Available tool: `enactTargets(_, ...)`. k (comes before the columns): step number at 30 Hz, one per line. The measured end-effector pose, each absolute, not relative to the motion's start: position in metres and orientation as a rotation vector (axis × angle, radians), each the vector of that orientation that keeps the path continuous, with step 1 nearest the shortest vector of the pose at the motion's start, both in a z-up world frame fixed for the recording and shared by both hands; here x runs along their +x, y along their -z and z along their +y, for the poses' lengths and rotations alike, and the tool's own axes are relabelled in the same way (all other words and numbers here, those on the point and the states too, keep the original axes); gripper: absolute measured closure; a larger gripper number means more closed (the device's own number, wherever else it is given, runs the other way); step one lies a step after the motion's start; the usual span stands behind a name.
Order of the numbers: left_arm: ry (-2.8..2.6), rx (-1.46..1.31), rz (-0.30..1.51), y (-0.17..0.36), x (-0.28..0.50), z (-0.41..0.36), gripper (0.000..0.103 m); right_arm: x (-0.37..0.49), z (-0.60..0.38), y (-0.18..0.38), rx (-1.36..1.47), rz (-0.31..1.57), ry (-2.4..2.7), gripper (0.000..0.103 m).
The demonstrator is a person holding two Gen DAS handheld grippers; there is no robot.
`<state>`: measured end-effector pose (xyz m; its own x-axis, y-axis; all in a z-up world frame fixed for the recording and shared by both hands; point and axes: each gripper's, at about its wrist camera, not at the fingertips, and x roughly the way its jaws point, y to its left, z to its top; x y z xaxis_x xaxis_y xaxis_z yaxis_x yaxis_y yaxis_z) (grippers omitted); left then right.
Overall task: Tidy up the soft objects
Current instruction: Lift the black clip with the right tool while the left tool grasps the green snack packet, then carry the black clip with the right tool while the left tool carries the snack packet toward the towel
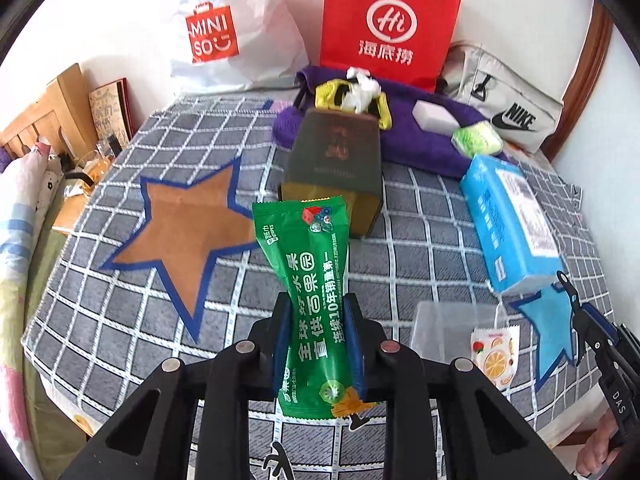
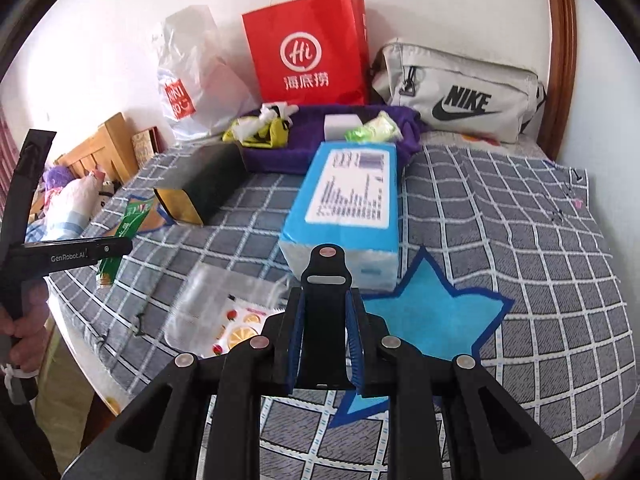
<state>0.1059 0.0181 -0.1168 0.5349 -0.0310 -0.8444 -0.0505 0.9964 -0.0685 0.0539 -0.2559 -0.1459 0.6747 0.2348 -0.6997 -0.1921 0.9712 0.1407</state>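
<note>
The left tool is pinching the green packet lengthwise ahead; the right tool is gripping the blue pack.

The left gripper, black with blue pads, holds a green wet-wipe packet printed with white characters and a kiwi slice. Beneath it spreads a grey bedsheet checked in white, bearing a brown star edged in blue to its left. Ahead lies a dark green box, then a purple towel and a red paper bag with a white logo. Just ahead of the black right gripper sits a light blue tissue pack with a white label, and a light blue star to its right.
</note>
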Motion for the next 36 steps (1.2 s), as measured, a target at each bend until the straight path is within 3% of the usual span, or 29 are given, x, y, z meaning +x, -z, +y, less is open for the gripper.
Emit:
enactTargets(15,-0.029,-0.089,0.931,0.066,0.157,0.015,0.079,0.111,-0.271,0.088,0.082,0.737,-0.186,0.082)
enactTargets(36,0.018,-0.120,0.915,0.058,0.243,0.010,0.079,0.206,-0.265,0.062,0.059,0.693,-0.220,0.082)
